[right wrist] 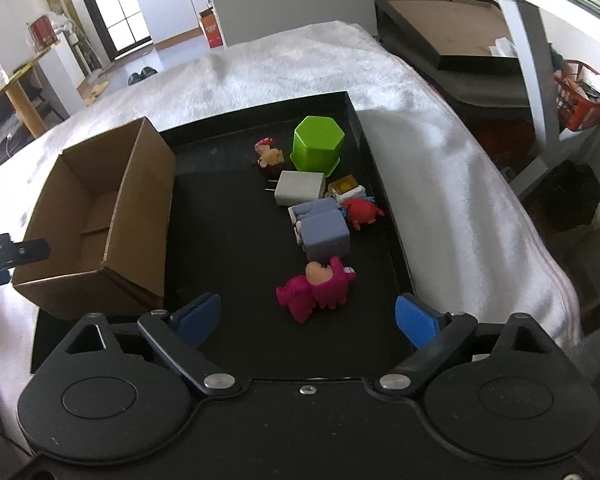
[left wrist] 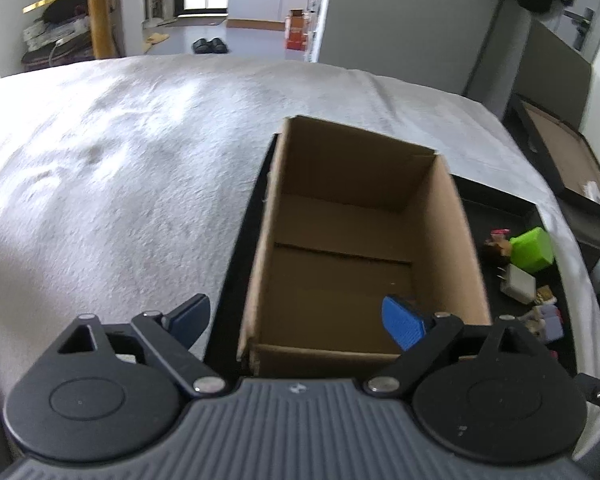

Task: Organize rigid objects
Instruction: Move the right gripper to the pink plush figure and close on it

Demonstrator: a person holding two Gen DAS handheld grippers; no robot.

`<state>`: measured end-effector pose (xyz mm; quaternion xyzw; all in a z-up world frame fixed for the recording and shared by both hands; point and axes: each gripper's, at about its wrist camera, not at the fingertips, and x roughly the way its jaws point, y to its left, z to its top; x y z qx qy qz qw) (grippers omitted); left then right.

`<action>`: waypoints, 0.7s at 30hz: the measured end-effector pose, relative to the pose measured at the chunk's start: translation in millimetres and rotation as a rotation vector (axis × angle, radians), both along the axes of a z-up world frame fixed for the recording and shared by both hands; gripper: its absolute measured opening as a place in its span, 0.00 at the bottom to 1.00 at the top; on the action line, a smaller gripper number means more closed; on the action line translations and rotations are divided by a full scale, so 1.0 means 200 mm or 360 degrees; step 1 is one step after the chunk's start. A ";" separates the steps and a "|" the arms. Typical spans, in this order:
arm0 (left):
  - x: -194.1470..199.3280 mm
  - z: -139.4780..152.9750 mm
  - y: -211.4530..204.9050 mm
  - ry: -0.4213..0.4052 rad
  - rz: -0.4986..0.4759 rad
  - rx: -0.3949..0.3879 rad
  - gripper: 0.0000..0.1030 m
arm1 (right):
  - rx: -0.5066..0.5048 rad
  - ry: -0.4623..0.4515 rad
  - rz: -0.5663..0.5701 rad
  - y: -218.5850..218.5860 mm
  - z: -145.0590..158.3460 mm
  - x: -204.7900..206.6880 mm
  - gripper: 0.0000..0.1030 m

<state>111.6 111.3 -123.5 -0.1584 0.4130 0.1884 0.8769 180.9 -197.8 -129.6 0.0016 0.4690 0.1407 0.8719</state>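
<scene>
An open, empty cardboard box (right wrist: 100, 208) stands on the left part of a black tray (right wrist: 228, 216); it also shows in the left wrist view (left wrist: 352, 240). On the tray's right lie a pink figure (right wrist: 316, 286), a grey-blue block (right wrist: 324, 232), a white charger (right wrist: 300, 188), a green hexagonal cup (right wrist: 318, 144), a red toy (right wrist: 362, 212) and a small doll (right wrist: 270, 156). My right gripper (right wrist: 308, 320) is open and empty, just before the pink figure. My left gripper (left wrist: 296, 320) is open and empty, over the box's near left corner.
The tray rests on a white fuzzy blanket (left wrist: 120, 152) over a bed. A dark flat case (right wrist: 448, 28) lies beyond the bed's right side. A red basket (right wrist: 584, 92) and a chair frame (right wrist: 536, 60) stand at the right. Shelves and a doorway are at the back.
</scene>
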 end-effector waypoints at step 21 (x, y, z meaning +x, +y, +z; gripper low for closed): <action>0.02 -0.08 0.10 -0.0042 0.0170 -0.0036 0.15 | -0.0194 0.0044 0.0114 0.15 -0.26 0.19 0.88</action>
